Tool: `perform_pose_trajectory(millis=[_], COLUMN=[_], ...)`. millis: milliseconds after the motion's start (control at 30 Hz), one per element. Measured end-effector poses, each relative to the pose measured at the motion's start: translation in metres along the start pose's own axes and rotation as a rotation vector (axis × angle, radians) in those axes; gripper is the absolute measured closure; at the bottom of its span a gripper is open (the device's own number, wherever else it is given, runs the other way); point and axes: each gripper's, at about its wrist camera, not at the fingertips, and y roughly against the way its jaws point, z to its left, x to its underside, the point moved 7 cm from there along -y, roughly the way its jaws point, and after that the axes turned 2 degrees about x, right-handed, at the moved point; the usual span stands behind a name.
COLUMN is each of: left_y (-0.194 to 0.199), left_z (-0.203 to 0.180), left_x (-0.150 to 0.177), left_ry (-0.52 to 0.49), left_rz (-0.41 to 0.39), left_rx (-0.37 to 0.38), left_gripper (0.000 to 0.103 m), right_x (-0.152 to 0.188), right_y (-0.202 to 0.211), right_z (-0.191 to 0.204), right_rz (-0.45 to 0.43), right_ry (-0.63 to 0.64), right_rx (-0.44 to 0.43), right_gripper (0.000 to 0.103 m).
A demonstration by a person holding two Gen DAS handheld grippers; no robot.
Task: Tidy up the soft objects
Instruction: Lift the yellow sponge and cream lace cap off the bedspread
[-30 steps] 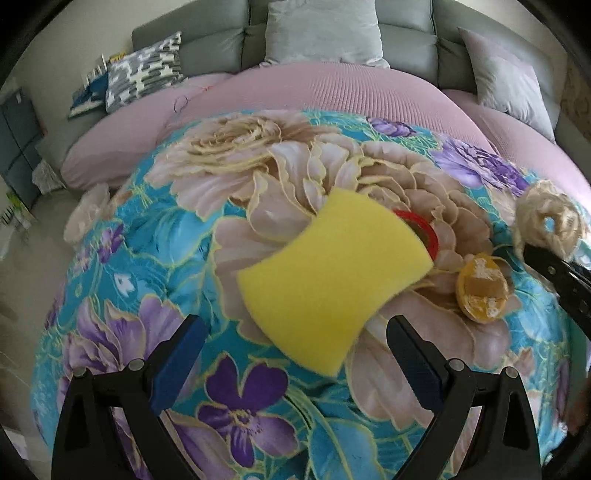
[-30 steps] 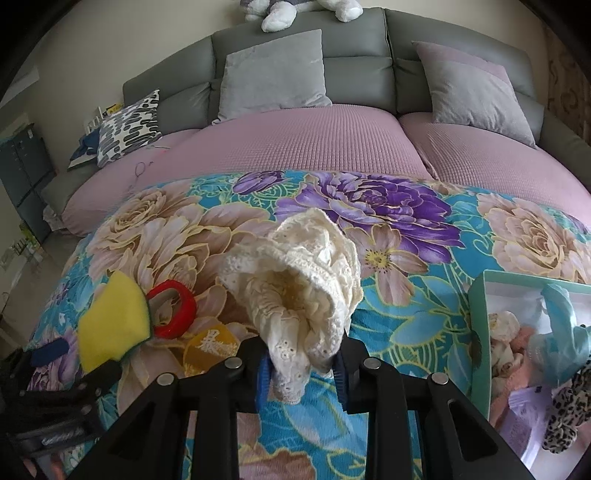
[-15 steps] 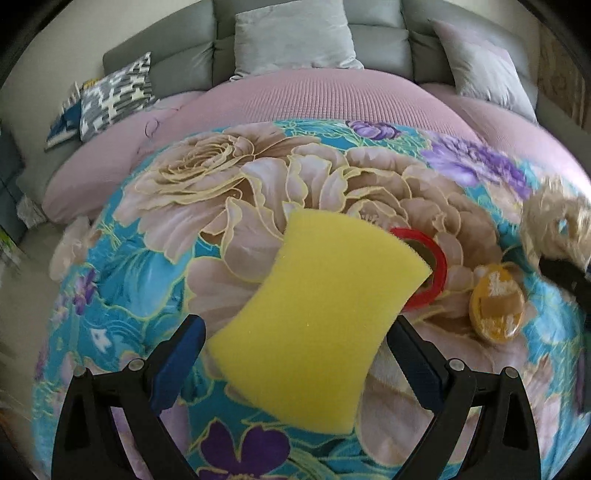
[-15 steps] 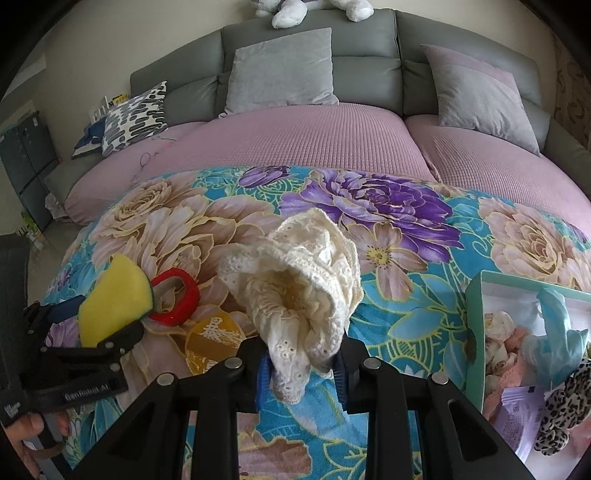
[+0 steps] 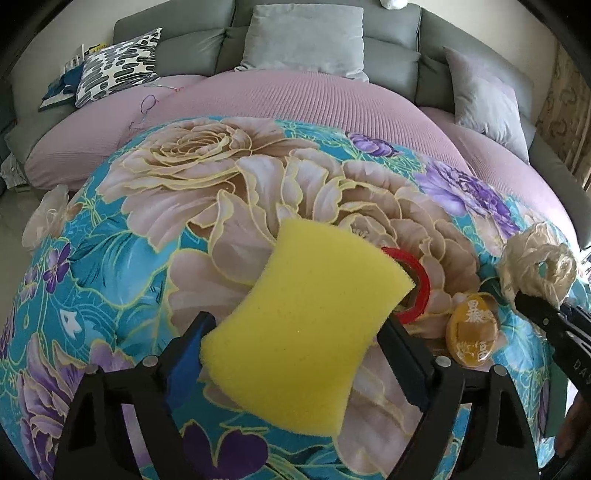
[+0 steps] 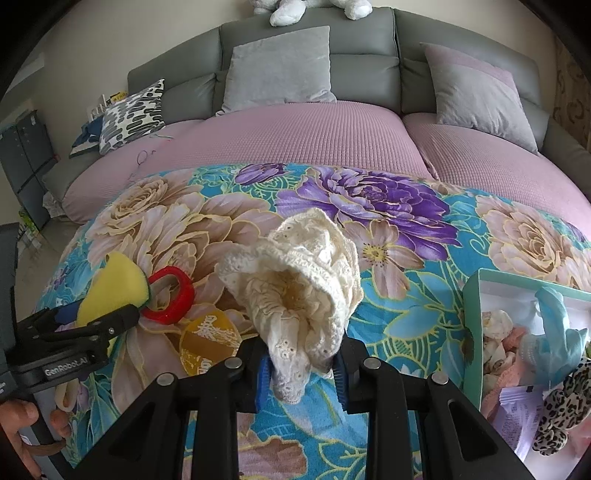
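My left gripper (image 5: 295, 339) is shut on a yellow sponge (image 5: 306, 332) and holds it above the floral blanket; it also shows in the right wrist view (image 6: 110, 291). My right gripper (image 6: 301, 365) is shut on a cream lace cloth (image 6: 299, 288), bunched up above the blanket; it shows in the left wrist view (image 5: 535, 266). A red ring (image 6: 170, 295) and an amber oval piece (image 6: 207, 339) lie on the blanket between the two grippers. A teal-rimmed box (image 6: 471, 314) holding soft items sits at the right.
The floral blanket (image 6: 406, 288) covers the front of a pink bed (image 6: 295, 136). Grey and patterned pillows (image 6: 280, 66) lean on the grey headboard. A white plush toy (image 6: 288, 11) sits on top. A dark cabinet (image 6: 22, 158) stands at far left.
My left gripper has closed on the yellow sponge and lifted it, with the red ring left on the blanket. My right gripper still holds the lace cloth, nearly still.
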Motion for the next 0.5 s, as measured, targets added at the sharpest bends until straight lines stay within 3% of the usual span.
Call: perform_pose_trajectory(millis=[333,500], left_y=[0.007,0.022], left_z=[0.004,-0.002], left_x=[0.001,0.002], left_ry=[0.11,0.155], left_rz=[0.014,-0.016], left_rx=[0.017,0.022], left_gripper=[0.028,0.029], right_x=[0.002,0.007], right_y=[0.005,0.015], right_z=[-0.004,-0.006], right_rz=[-0.001,-0.007], right_ry=[-0.015,-0.022], right_rx=[-0.003,-0.006], right_gripper=[0.074,0.074])
